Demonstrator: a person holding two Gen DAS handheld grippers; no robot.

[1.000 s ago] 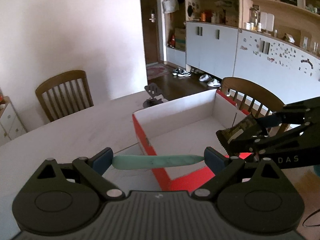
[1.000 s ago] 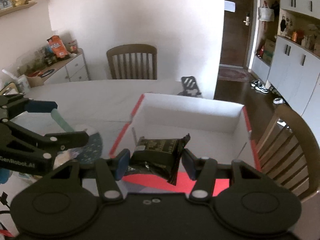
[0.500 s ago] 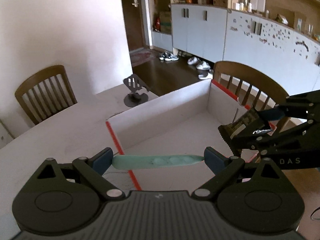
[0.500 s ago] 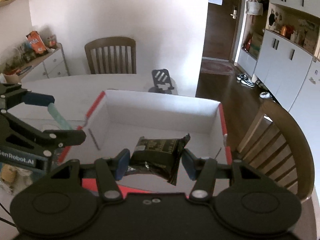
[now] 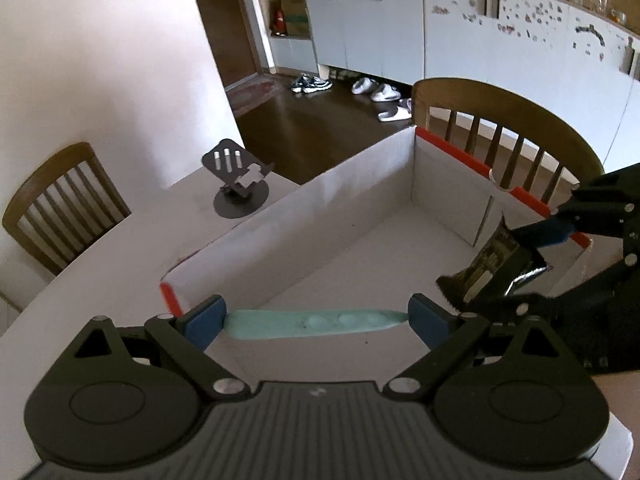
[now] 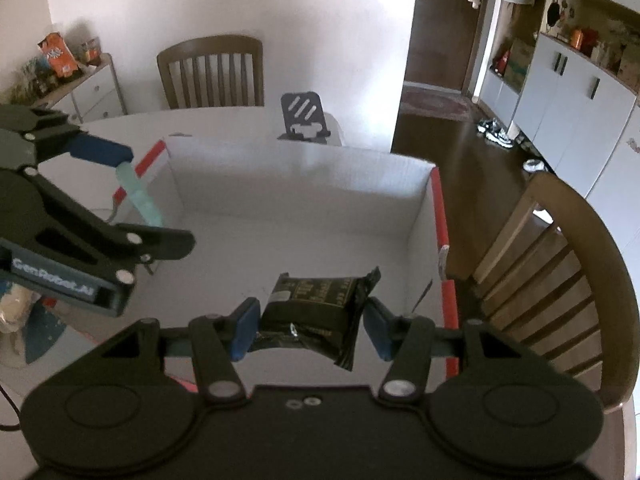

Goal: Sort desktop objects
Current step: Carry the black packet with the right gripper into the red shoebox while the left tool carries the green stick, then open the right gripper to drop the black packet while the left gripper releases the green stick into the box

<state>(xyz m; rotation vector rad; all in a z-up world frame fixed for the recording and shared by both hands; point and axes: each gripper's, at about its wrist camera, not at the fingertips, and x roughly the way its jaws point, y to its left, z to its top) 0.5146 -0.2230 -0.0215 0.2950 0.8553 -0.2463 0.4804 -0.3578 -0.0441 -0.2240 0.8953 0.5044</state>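
Note:
My left gripper (image 5: 316, 322) is shut on a long mint-green pea-pod-shaped piece (image 5: 316, 323), held end to end between its blue pads. It hangs over the near left corner of an open white box with red edges (image 5: 456, 152). My right gripper (image 6: 310, 320) is shut on a black foil packet (image 6: 320, 306) above the box's near right part. In the right wrist view the left gripper (image 6: 132, 192) stands at the left with the green piece (image 6: 140, 196) over the box's left wall (image 6: 176, 192). In the left wrist view the black packet (image 5: 494, 276) shows at the right.
A dark phone stand (image 5: 236, 180) sits on the white table (image 5: 100, 264) beyond the box. Wooden chairs stand at the far side (image 6: 212, 72) and right beside the box (image 6: 560, 264). A blue-patterned item (image 6: 40, 332) lies on the table at the left.
Both grippers have moved forward and down from the box's near edge to over its inside, each still holding its object. The left gripper has rolled slightly.

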